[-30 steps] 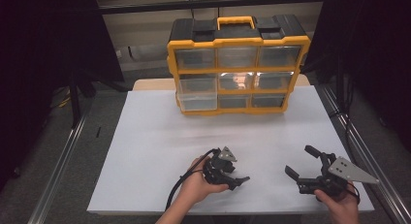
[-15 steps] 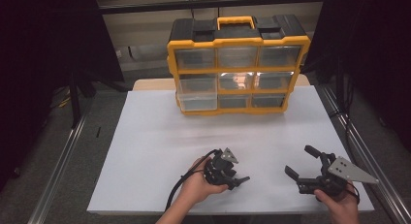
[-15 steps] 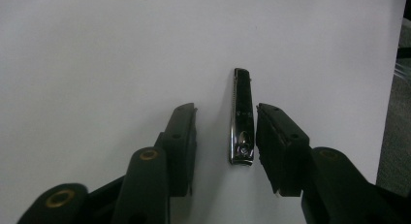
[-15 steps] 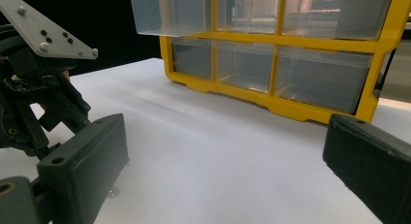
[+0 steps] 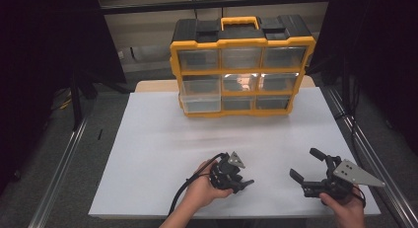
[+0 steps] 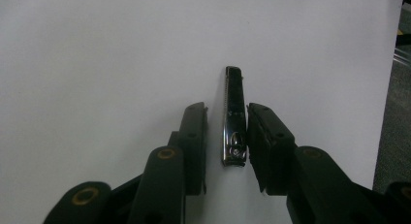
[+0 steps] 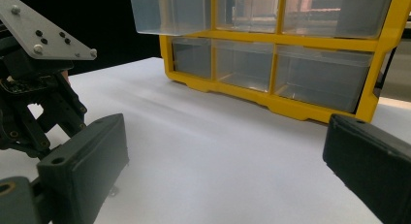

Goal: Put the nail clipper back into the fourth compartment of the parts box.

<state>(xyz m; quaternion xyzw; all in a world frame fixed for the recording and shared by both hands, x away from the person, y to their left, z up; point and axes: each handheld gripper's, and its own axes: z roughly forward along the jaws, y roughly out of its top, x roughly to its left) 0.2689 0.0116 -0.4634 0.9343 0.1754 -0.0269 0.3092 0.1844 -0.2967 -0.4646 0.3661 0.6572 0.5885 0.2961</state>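
two grippers are low over the white table [image 5: 162, 139], and your left gripper [image 6: 227, 136] has just been closing its jaws around the nail clipper [image 6: 234, 121], which lies flat on the white surface between them. one pad [image 6: 259, 136] seems to touch the side of the clipper while the other pad [image 6: 195, 136] stands a little apart, so it is not yet a firm grip. your right gripper [image 5: 309, 166] rests near the right edge with jaws wide and nothing between them, facing the yellow drawer organizer [image 5: 241, 65] at the far side.

Nail clipper [image 6: 234, 118] between claw [image 6: 227, 145] jaws (closing)
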